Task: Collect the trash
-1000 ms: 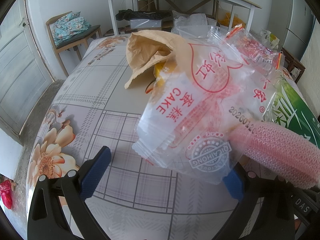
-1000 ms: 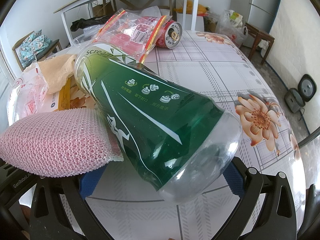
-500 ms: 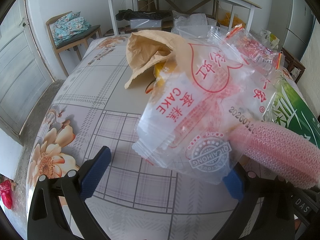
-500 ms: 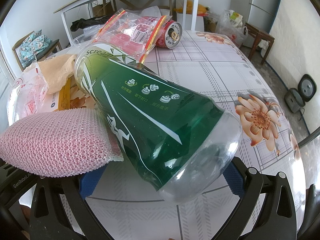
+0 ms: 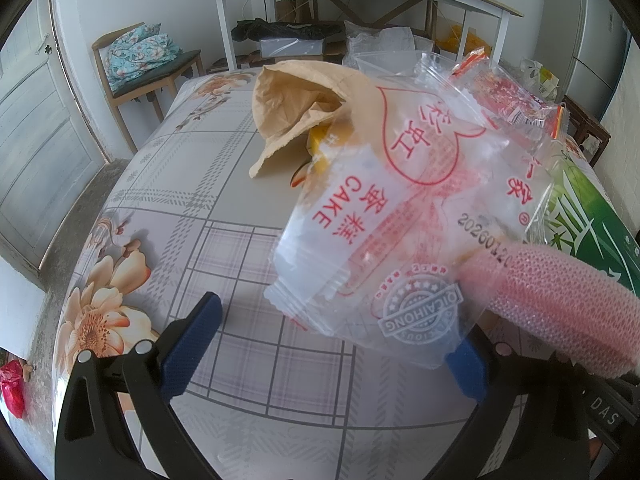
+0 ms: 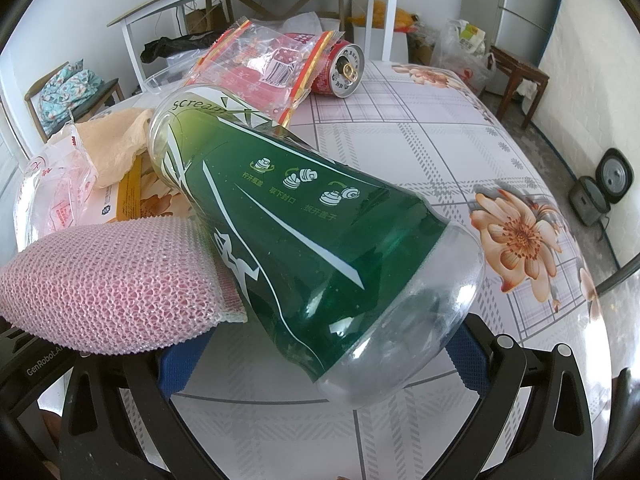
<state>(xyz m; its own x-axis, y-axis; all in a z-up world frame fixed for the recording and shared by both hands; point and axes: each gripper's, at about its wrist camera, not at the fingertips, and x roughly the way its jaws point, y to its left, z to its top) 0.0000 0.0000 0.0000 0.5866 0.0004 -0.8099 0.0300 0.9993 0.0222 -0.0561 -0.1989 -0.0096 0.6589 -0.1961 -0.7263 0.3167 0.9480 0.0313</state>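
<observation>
A heap of trash is seen on the surface [image 5: 168, 184], which is covered with a flowered, checked cloth. In the right wrist view a green bottle [image 6: 296, 232] lies on its side with its clear base between the widely parted fingers of the right tongs [image 6: 320, 360]; whether the pads touch it cannot be told, and nothing appears clamped. The bottle looks empty, so it is judged light, smooth and slippery, with thin walls that would dent; it would best be taken across the labelled body rather than the rounded base. A pink mesh scrubber [image 6: 104, 284] rests against its flank, soft and springy, easily pinched anywhere. In the left wrist view the left tongs [image 5: 328, 348] are spread apart and grasp nothing, while a clear cake wrapper [image 5: 392, 216] hangs over the right finger. It is judged almost weightless, crinkly and limp, best pinched at a gathered edge. A brown paper bag [image 5: 304, 104] lies beyond it, and a red can [image 6: 340, 68] beside a red snack packet [image 6: 264, 68].
</observation>
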